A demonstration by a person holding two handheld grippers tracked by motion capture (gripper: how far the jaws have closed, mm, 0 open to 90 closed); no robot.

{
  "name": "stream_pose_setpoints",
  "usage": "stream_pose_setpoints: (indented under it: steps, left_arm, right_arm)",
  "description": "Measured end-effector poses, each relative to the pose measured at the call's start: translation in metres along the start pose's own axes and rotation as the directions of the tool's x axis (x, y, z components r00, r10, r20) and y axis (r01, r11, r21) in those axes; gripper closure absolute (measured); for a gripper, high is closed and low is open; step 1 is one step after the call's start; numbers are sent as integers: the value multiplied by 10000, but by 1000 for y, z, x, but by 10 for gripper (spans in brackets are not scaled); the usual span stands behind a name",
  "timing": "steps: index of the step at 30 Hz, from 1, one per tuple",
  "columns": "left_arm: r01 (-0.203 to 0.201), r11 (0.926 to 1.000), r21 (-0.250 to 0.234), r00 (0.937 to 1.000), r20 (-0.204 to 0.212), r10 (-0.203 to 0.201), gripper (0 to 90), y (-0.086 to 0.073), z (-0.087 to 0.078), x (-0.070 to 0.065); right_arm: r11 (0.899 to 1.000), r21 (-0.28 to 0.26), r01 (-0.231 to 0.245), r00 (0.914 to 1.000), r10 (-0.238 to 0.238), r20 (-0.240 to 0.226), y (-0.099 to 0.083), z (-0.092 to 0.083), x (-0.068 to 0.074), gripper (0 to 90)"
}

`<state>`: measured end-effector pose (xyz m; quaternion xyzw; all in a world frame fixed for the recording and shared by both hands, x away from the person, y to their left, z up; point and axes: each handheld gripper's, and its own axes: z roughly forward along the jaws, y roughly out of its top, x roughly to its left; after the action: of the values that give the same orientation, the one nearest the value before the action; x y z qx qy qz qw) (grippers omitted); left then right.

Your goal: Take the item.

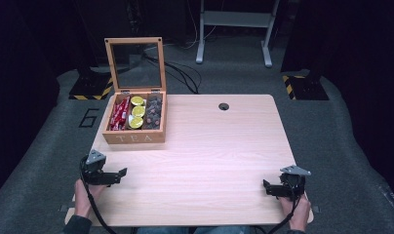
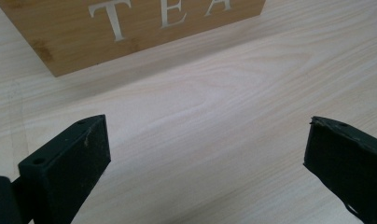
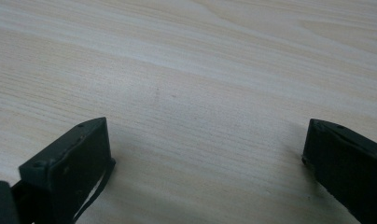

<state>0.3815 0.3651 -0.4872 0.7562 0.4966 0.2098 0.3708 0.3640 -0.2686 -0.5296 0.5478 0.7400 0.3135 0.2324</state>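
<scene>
A wooden tea box (image 1: 134, 138) marked TEA stands at the table's far left, its glass lid (image 1: 135, 65) raised upright. Inside lie red packets (image 1: 119, 113), yellow-green capsules (image 1: 137, 111) and dark capsules (image 1: 153, 112), each in its own compartment. My left gripper (image 1: 121, 173) rests low over the table's near left, open, with bare wood between its jaws; in the left gripper view the box front (image 2: 130, 28) stands just ahead of the left gripper (image 2: 207, 140). My right gripper (image 1: 266, 186) sits at the near right, open over bare tabletop, and the right gripper (image 3: 205, 140) holds nothing.
The light wooden table (image 1: 209, 156) has a round cable hole (image 1: 224, 106) near its far edge. Grey carpet surrounds it, with a white frame stand (image 1: 234, 29) and cables (image 1: 185, 73) beyond. A person's hands (image 1: 83, 195) hold both grippers at the near edge.
</scene>
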Motion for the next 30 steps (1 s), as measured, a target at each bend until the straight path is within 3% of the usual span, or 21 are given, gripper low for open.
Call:
stream_pose_setpoints:
  steps: [14, 20, 30]
  left_arm:
    - [-543, 9981, -276, 9985, 54, 544, 6, 36, 1, -4]
    - [-542, 9972, -508, 9983, 203, 553, 6, 48, 5, -5]
    - [-758, 9961, -447, 9962, 399, 776, 5, 68, 10, -6]
  right_arm:
    - [10000, 1, 0, 10000, 0, 3, 0, 0, 0, 3]
    - [10000, -9, 14, 10000, -14, -7, 0, 0, 0, 3]
    - [10000, -19, 22, 10000, -22, -15, 0, 0, 0, 3]
